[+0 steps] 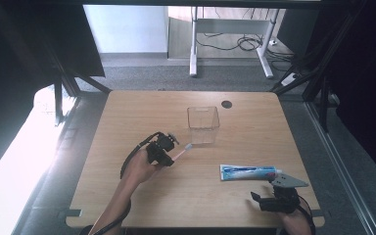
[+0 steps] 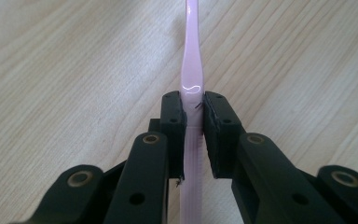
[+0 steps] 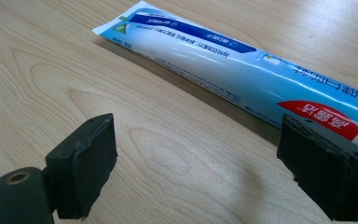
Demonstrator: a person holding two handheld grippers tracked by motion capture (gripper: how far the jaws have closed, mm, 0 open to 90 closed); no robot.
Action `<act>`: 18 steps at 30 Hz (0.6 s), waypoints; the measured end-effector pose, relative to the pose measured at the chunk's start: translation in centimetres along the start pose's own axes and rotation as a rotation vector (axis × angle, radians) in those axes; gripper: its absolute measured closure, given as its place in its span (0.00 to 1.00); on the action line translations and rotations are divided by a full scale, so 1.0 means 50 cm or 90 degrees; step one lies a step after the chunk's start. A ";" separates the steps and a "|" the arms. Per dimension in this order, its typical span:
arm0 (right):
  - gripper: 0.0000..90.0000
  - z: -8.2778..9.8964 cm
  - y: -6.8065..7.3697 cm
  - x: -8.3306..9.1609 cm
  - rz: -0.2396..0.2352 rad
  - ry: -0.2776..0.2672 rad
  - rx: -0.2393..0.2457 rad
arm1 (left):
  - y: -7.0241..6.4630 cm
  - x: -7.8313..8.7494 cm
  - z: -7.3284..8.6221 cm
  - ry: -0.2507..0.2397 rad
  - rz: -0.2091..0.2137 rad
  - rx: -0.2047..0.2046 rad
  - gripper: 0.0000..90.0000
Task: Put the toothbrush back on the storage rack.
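My left gripper (image 1: 170,160) is shut on the handle of a pink toothbrush (image 1: 182,152), whose head points toward a clear plastic box (image 1: 203,120) at the table's middle. In the left gripper view the pink toothbrush (image 2: 192,70) runs straight up from between the closed jaws of the left gripper (image 2: 194,109). A blue and white toothpaste tube (image 1: 248,172) lies flat on the table at the right. My right gripper (image 1: 269,195) sits just in front of it, open. In the right gripper view the toothpaste tube (image 3: 242,70) lies across, just beyond the spread jaws of the right gripper (image 3: 200,154).
The wooden table (image 1: 127,112) has a round dark cable hole (image 1: 226,104) near its far edge. Beyond it stand a white desk frame (image 1: 194,54) and loose cables on grey carpet. Dark frame posts (image 1: 58,93) flank both sides.
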State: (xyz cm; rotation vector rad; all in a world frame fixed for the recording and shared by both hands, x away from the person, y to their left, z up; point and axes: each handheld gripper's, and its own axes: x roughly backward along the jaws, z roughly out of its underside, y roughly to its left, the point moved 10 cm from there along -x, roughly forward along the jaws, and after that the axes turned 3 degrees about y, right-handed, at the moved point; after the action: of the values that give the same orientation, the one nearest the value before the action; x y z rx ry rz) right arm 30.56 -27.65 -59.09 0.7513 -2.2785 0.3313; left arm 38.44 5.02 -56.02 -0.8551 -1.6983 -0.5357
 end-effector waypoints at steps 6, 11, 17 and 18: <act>0.14 0.000 0.000 0.000 0.000 0.000 0.000 | -0.004 0.021 -0.012 -0.024 0.006 -0.002 0.88; 0.14 0.000 0.000 0.000 0.000 -0.001 -0.001 | -0.007 0.043 -0.022 -0.048 0.010 -0.008 0.88; 0.14 0.000 0.000 0.001 0.001 -0.001 -0.001 | -0.011 0.070 -0.034 -0.072 0.007 -0.015 0.88; 0.14 0.000 0.000 0.001 0.000 -0.001 -0.002 | -0.012 0.074 -0.036 -0.077 0.007 -0.015 0.88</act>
State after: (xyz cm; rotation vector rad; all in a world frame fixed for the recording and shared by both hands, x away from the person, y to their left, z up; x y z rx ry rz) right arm 30.54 -27.67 -59.05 0.7494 -2.2798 0.3280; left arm 38.60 4.34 -51.94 -0.9289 -1.7987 -0.5053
